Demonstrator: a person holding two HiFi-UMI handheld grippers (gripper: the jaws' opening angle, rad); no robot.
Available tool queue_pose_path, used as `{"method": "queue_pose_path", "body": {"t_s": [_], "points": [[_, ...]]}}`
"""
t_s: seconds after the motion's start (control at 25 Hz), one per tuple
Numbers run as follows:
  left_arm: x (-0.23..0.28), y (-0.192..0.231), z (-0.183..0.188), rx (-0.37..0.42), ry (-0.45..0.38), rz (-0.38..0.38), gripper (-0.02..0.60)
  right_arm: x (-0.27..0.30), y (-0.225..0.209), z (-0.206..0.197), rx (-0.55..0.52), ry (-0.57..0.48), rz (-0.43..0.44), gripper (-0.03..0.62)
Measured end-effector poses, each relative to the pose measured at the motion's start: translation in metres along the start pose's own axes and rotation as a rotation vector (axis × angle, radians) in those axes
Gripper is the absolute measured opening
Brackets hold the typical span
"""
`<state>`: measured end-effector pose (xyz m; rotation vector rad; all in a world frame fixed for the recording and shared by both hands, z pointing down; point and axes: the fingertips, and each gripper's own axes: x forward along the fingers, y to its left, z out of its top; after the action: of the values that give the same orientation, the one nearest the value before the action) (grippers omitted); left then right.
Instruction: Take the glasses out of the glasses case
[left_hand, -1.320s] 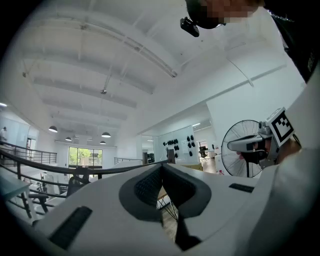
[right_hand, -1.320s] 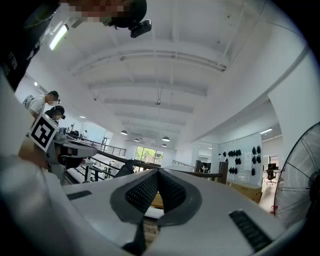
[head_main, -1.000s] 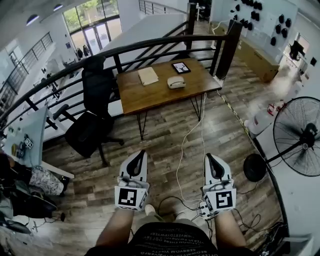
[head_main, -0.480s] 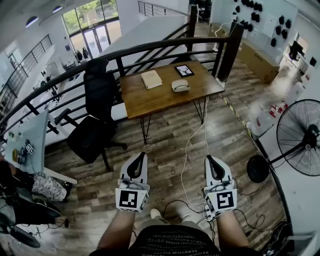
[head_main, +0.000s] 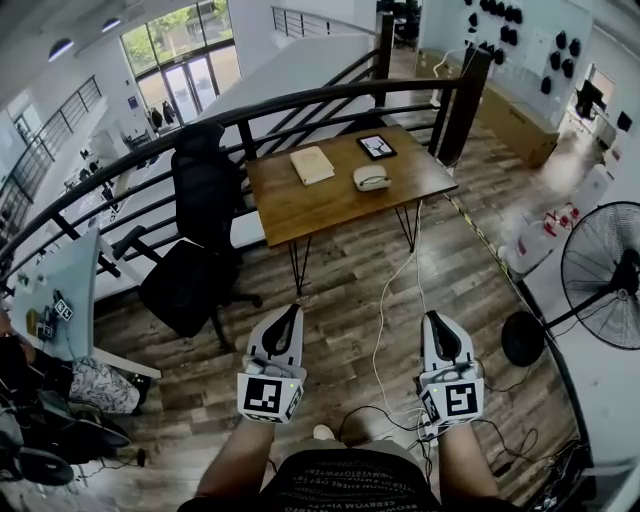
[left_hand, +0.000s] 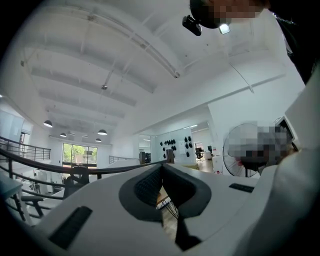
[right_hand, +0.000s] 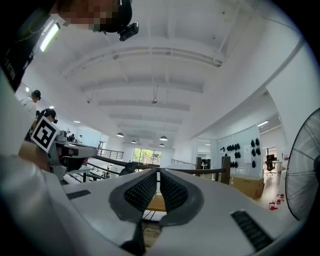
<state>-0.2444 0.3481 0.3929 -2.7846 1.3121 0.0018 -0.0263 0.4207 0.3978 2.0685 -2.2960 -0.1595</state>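
A black office chair (head_main: 195, 250) stands far left, beside the worktop (head_main: 300, 205); my left gripper (head_main: 291, 311) hangs over the wooden floor, well short of that worktop, its fingers (left_hand: 148, 186) pressed together at the tips with nothing between them; on the worktop lie 3 things: a pale notebook (head_main: 312, 165), then the glasses case (head_main: 371, 178) right of the middle, lid down as far as I can tell, then a tablet (head_main: 377, 147) just behind it; the glasses do not show, so I judge them to be inside the case; my right gripper (head_main: 433, 316) sits abreast of the left, fingers (right_hand: 142, 193) closed on nothing, bar a hairline gap; a fan (head_main: 605, 285) stands far right.

I judge this to be the approach step, with nothing touched yet; next I must close in on the worktop, spread both sets of fingers, steady the case body with 1 gripper and lift the lid with the other.
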Motion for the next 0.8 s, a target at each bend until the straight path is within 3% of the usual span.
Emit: {"method": "queue_pose_path", "body": {"t_s": [0.12,0.32,0.52,0.8], "points": [[0.000,0.011,-0.005,-0.006,0.007,-0.025,0.026,0.005,0.013,-0.001,0.003,0.001,0.006,0.094],[0.000,0.026,-0.014,-0.040,0.021,-0.061,0.026,0.009,0.031,-0.002,-0.015,0.058,-0.010,0.153],[0.003,0.026,-0.023,-0.062,0.027,-0.091,0.026,0.010,0.038,-0.003,-0.033,0.114,-0.010,0.158],[0.019,0.038,-0.035,-0.044,0.043,-0.091,0.026,0.031,0.036,-0.003,-0.030,0.078,0.011,0.158]]}}
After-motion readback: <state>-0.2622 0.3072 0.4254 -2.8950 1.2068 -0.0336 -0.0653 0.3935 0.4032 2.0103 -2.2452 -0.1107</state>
